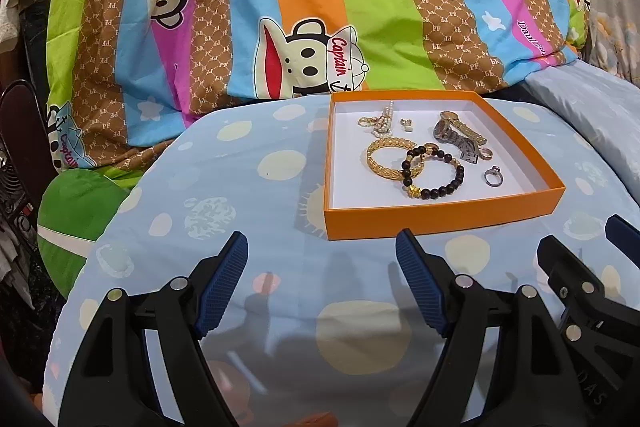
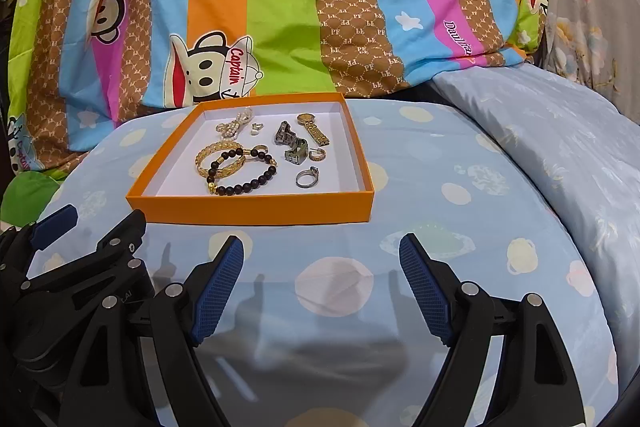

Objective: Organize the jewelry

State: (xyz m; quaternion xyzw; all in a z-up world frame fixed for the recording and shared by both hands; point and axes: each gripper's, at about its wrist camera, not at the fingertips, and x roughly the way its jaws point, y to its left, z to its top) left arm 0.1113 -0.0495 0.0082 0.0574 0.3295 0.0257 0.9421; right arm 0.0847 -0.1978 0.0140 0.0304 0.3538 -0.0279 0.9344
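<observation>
An orange box (image 1: 440,223) (image 2: 252,213) with a white inside sits on a blue dotted cover. It holds a gold bangle (image 1: 378,163) (image 2: 208,157), a black bead bracelet (image 1: 452,183) (image 2: 256,183), a gold watch (image 1: 464,127) (image 2: 314,131), a silver watch (image 1: 456,141) (image 2: 290,145), a silver ring (image 1: 493,175) (image 2: 307,178), a pearl piece (image 1: 382,123) (image 2: 236,125) and small earrings. My left gripper (image 1: 322,247) is open and empty, just short of the box's near wall. My right gripper (image 2: 322,251) is open and empty, near the box's front right corner.
A striped cartoon monkey quilt (image 1: 320,7) (image 2: 280,7) rises behind the box. A pale blue pillow (image 2: 560,147) lies to the right. The right gripper shows at the left wrist view's right edge (image 1: 580,287); the left gripper shows at the right wrist view's left edge (image 2: 80,259).
</observation>
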